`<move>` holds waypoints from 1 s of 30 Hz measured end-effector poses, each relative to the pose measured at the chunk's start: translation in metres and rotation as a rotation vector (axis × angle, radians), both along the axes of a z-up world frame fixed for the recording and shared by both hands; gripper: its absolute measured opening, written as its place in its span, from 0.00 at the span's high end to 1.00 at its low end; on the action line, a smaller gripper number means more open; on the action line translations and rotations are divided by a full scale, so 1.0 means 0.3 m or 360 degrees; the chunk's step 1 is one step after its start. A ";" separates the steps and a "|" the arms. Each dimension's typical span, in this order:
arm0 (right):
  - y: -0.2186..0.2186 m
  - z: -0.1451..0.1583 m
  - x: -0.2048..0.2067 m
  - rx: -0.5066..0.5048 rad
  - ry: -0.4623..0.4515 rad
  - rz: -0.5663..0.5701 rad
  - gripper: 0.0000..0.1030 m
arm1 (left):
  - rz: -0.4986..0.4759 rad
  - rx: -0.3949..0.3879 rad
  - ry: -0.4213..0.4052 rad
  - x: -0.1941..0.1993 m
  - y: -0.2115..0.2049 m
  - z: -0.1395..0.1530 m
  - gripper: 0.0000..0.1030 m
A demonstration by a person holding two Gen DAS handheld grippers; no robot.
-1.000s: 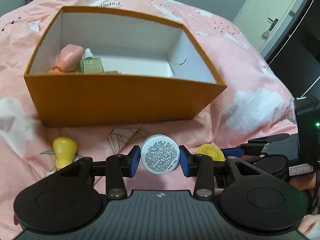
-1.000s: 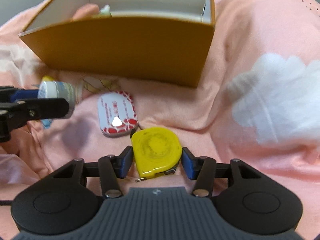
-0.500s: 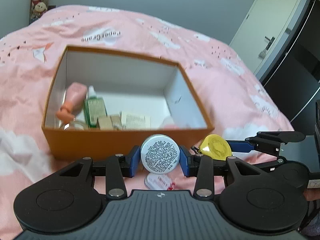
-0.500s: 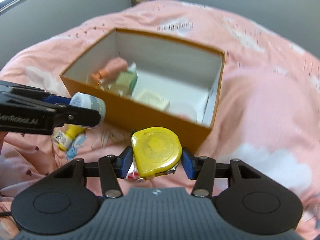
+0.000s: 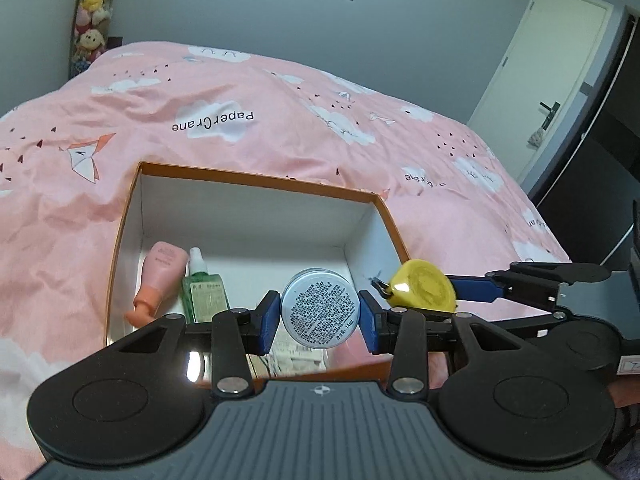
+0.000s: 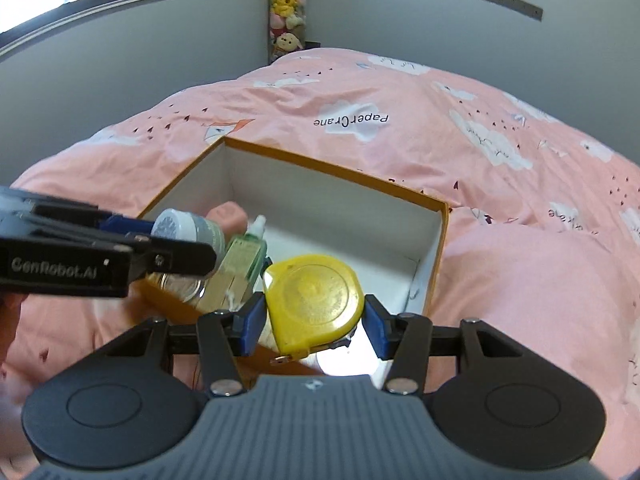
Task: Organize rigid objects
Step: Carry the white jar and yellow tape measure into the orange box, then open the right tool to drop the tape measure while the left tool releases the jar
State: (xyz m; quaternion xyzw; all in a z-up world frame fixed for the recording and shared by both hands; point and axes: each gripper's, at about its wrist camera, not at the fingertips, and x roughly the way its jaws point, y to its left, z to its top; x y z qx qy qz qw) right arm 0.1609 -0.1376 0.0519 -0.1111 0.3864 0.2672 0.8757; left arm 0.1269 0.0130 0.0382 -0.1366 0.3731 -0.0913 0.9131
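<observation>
Clamping a small round jar (image 5: 319,308) between its blue pads, the left gripper (image 5: 319,316) holds it with the printed label on its flat end facing the camera; the fingers stand narrow, both pads pressed against the jar's sides. The jar hangs above the near part of the orange box (image 5: 124,216), which sits on the pink bedspread (image 5: 280,112). In the right wrist view the same jar (image 6: 188,228) shows from the side, with a white cap and a greyish body, over the box's near-left corner.

The right gripper (image 6: 314,322) grips a yellow tape measure (image 6: 314,304) on its two flat edges, fingers narrow around it, the metal tape tip poking out at the lower left. It sits over the near wall of the box (image 6: 436,256), toward the right end. From the left wrist view the tape measure (image 5: 422,288) appears just beside the box's near-right corner, close to the jar but not touching it.

Inside the box, a pink tube (image 5: 158,280) lies along the left wall with its cap toward the near edge, and a green bottle with a white nozzle (image 5: 202,286) lies just beside it. Some pale packets lie on the floor of the box near the front wall, partly hidden by the left gripper, too hidden to tell what they are.

Stuffed toys (image 6: 286,8) hang in the room's corner beyond the bed's far edge.
</observation>
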 end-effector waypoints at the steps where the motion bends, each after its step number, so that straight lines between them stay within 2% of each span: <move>1: 0.009 -0.004 0.023 0.0017 0.0017 -0.0002 0.50 | 0.0005 0.0000 0.0012 0.015 0.006 -0.006 0.55; 6: 0.062 -0.050 0.121 0.0014 0.0100 -0.0027 0.50 | -0.0009 -0.0043 0.0081 0.089 0.046 -0.045 0.55; 11: 0.102 -0.121 0.203 -0.0001 0.0221 -0.0037 0.50 | -0.0040 -0.0060 0.0204 0.183 0.091 -0.101 0.55; 20: 0.162 -0.251 0.329 -0.0112 0.0345 0.0002 0.50 | -0.0052 -0.0058 0.0377 0.338 0.092 -0.231 0.55; 24: 0.178 -0.308 0.383 -0.0225 0.0350 0.0009 0.50 | -0.0041 0.0020 0.0446 0.386 0.065 -0.276 0.55; 30: 0.199 -0.379 0.448 -0.0298 0.0400 0.0017 0.50 | 0.0024 0.0133 0.0502 0.427 0.035 -0.302 0.55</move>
